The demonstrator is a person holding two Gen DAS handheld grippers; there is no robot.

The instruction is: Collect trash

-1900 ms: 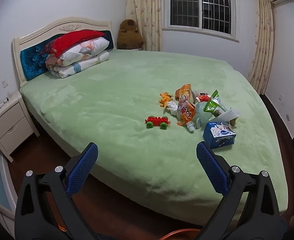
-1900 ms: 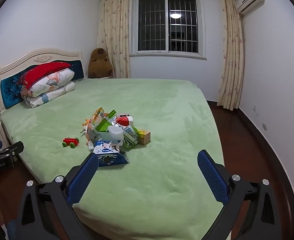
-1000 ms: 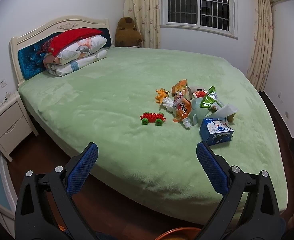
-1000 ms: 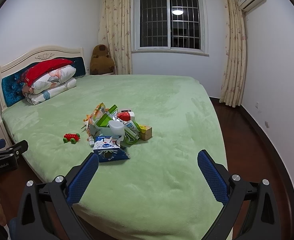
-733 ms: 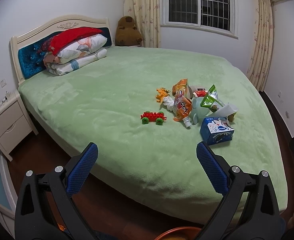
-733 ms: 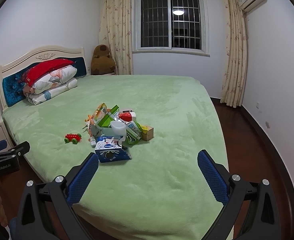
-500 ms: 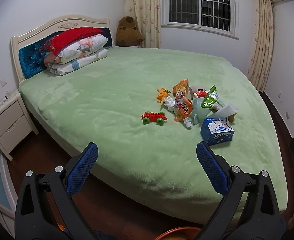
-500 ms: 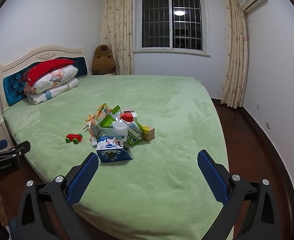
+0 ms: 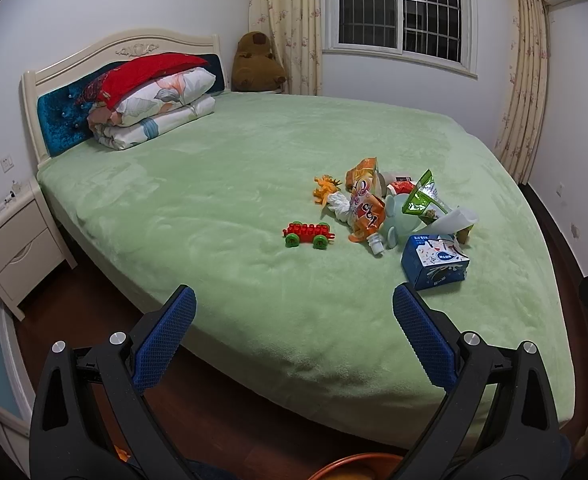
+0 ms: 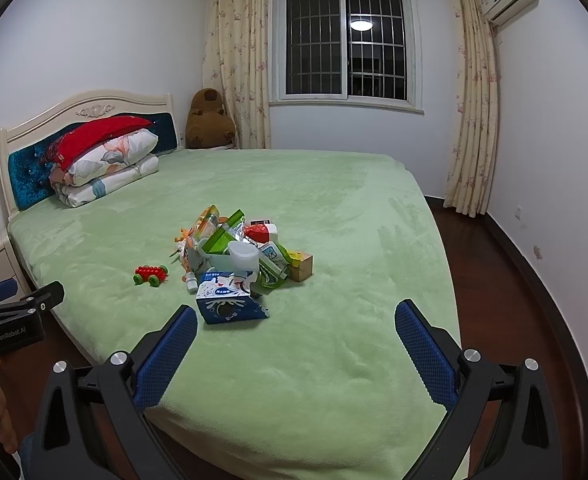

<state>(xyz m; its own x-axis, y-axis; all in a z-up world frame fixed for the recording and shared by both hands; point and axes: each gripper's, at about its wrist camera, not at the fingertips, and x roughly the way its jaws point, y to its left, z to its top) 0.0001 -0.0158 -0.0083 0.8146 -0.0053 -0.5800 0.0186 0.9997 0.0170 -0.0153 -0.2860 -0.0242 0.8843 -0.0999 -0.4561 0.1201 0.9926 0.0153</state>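
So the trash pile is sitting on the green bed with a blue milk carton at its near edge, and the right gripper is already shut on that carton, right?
Not quite. The right gripper is open and empty, short of the blue milk carton, as the right wrist view shows. The carton does lie at the near edge of the trash pile on the green bed.

green-covered bed (image 10: 333, 200), white walls, barred window (image 10: 345, 40), dark wood floor (image 10: 493, 280).

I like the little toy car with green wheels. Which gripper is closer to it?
Left, probably. The left gripper hangs almost straight in front of the toy car; the right gripper sits further to its right, facing the blue milk carton.
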